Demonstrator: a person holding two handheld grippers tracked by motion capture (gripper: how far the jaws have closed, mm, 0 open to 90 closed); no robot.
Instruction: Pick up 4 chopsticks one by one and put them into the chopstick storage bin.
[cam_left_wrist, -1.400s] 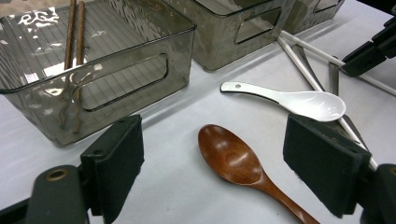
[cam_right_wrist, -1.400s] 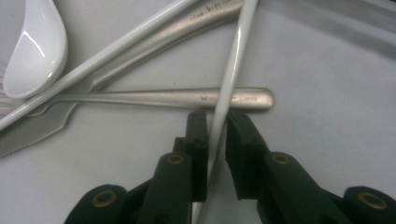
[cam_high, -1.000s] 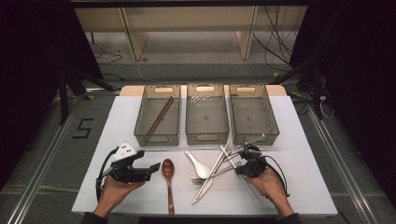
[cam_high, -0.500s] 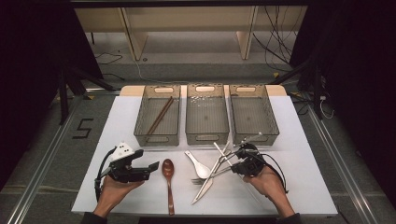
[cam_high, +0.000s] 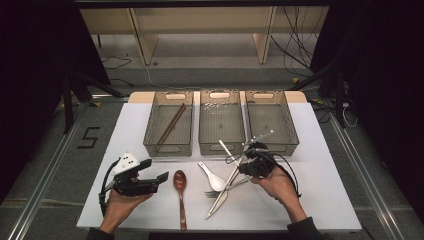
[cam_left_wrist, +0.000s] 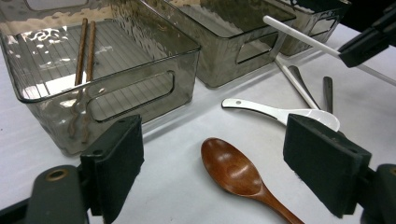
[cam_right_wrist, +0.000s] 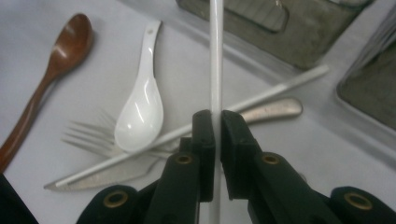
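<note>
On the white surface (cam_high: 320, 165), just at 6 o'clock of the three bins, my right hand-held gripper (cam_right_wrist: 216, 122) is clamped on a white chopstick (cam_right_wrist: 215, 56) lifted above the pile of cutlery. It looks light, stiff and slick, so I judge a mid-length grip steadiest. My left hand-held gripper (cam_left_wrist: 219, 163) sits with jaws apart, holding nothing.

Lab, dark curtains (cam_high: 30, 75), loose cables (cam_high: 295, 55)

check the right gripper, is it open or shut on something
Shut on a white chopstick. In the right gripper view the right gripper has both pads pressed against the thin stick, which runs up between them, above the cutlery.
</note>
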